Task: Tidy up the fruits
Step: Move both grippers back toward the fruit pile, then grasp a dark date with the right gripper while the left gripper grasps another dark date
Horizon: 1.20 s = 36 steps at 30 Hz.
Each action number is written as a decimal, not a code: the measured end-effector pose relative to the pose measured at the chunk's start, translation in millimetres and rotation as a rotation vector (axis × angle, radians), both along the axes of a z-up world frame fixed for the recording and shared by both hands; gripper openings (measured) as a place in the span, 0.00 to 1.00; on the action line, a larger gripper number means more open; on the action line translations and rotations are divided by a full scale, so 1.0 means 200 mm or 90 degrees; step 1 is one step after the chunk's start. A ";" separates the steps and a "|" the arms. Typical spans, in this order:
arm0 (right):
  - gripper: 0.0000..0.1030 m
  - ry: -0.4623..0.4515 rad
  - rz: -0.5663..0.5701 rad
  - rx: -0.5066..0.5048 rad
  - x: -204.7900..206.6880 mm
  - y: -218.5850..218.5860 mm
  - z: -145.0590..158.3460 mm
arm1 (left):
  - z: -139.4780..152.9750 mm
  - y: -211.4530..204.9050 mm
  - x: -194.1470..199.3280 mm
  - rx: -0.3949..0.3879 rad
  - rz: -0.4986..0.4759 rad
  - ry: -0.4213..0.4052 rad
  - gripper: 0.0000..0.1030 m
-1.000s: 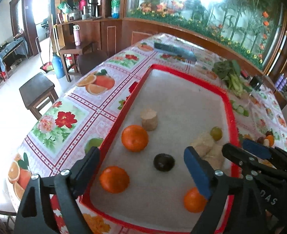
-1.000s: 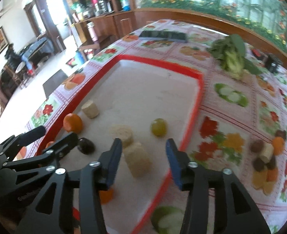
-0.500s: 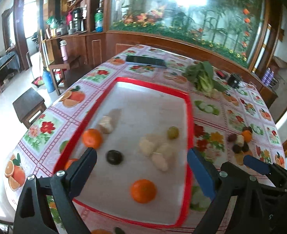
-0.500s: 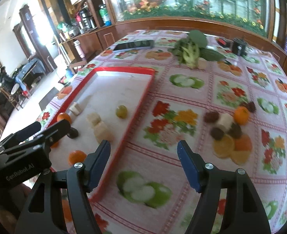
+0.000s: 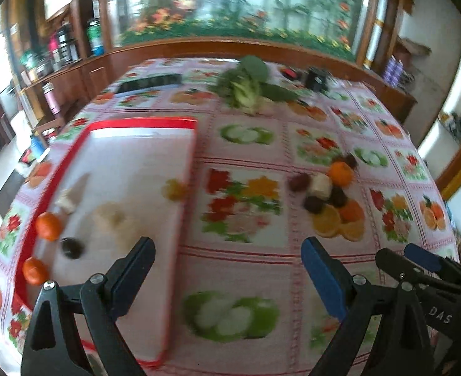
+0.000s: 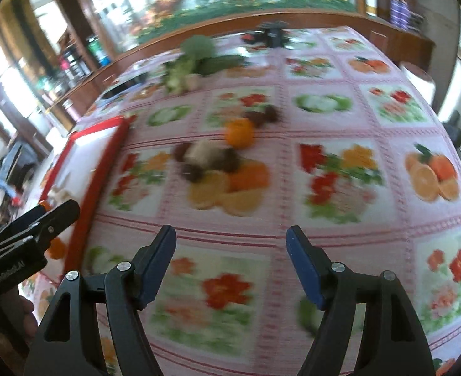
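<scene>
A red-rimmed white tray (image 5: 190,156) lies on the left of the table and holds two oranges (image 5: 48,226), a dark fruit (image 5: 71,247), pale banana pieces (image 5: 112,216) and a yellow-green fruit (image 5: 174,189). On the cloth to its right is a small pile: an orange (image 6: 239,132), a pale piece (image 6: 200,153) and dark fruits (image 6: 192,173); the same pile shows in the left wrist view (image 5: 322,186). My left gripper (image 5: 227,272) is open and empty above the tray's right edge. My right gripper (image 6: 231,260) is open and empty, short of the pile. Both views are blurred.
The table wears a fruit-and-flower printed cloth (image 6: 330,169). Leafy greens (image 5: 246,84) and a black slab (image 5: 150,82) lie at the far side, with a small dark object (image 5: 316,78) near them. A wooden ledge and planter run behind the table.
Both grippers have swung right, away from the tray toward the pile of fruit on the cloth. The right gripper has opened wider. Nothing is held.
</scene>
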State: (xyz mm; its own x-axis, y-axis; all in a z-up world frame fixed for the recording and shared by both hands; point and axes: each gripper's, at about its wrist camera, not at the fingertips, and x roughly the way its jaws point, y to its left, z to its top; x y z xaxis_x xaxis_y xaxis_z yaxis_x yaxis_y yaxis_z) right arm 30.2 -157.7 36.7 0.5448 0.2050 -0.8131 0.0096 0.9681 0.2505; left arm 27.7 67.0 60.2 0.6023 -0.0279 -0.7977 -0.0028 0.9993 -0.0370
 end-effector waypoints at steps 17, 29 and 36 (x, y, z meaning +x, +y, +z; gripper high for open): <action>0.71 -0.028 0.107 0.019 0.27 -0.03 -0.06 | -0.06 -0.17 0.08 0.059 -0.050 0.043 0.93; 0.30 -0.035 0.185 -0.026 0.42 0.10 -0.14 | -0.09 -0.08 0.10 0.032 -0.045 0.065 0.93; 0.18 -0.044 0.194 -0.067 0.39 0.11 -0.13 | -0.13 -0.12 0.17 0.033 -0.051 0.075 0.93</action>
State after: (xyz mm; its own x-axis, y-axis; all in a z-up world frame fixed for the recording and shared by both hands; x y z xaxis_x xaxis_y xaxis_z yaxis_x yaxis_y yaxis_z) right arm 107.7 -135.1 10.9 0.5261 0.2848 -0.8013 -0.2987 0.9441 0.1395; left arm 61.1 43.0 34.6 0.5024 -0.0286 -0.8641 0.0755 0.9971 0.0109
